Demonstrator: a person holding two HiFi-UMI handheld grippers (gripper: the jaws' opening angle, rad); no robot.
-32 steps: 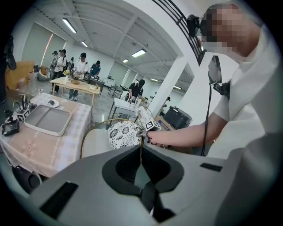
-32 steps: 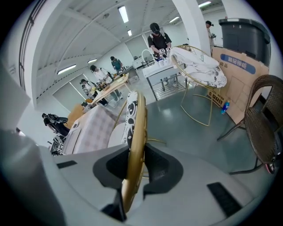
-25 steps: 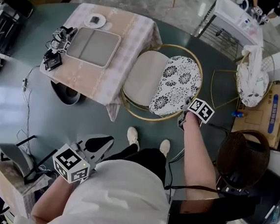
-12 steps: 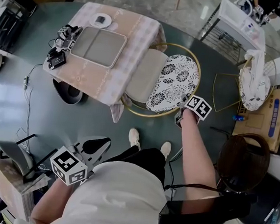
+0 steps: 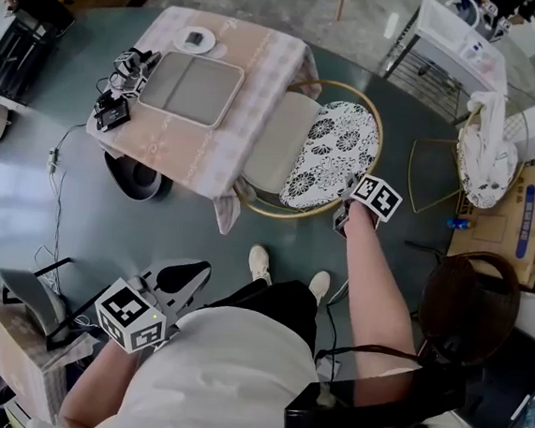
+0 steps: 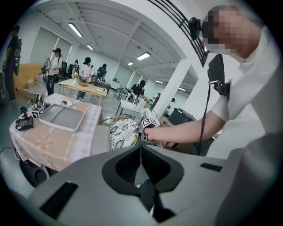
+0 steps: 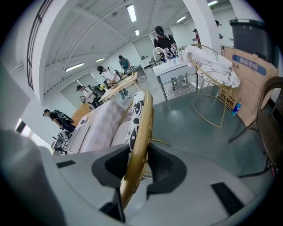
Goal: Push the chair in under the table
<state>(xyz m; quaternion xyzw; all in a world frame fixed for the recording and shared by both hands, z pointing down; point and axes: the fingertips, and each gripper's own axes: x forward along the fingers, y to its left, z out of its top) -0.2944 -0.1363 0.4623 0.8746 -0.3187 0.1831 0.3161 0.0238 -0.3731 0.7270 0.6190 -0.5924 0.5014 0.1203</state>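
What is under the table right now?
The chair seat's front edge is tucked under the table; a dark round object peeks out. The tablecloth hides everything else.

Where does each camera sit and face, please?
Head view: on the head, facing down; chair, table, arms, legs show.
Left gripper view: on the shut left hand-held gripper, facing chair and table; right arm, torso show.
Right gripper view: on the right hand-held gripper, chair rim between its just-opening jaws.
All share the chair.
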